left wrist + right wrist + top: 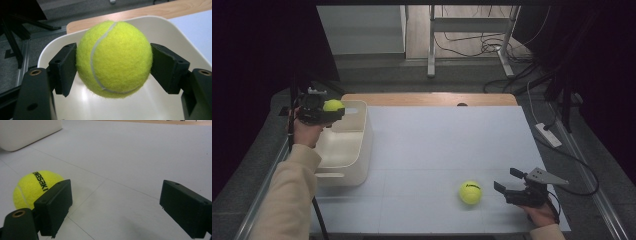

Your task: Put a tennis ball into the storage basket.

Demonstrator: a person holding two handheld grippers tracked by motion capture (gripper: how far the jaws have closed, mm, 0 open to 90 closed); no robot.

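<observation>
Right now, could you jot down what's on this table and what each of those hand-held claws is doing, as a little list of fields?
Surface: white table
Container: cream bin at the table's left edge
Left gripper: shut on a tennis ball, held above the bin
Right gripper: jaws open, nothing between them, low over the table
Second tennis ball: lying on the table, just left of the right gripper, untouched
Balls inside the bin: none visible

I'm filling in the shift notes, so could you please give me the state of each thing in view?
Left gripper: shut on a tennis ball.
Held tennis ball: gripped, above the bin.
White bin: open-topped.
Second tennis ball: lying loose on the table.
Right gripper: open, holding nothing.
</observation>
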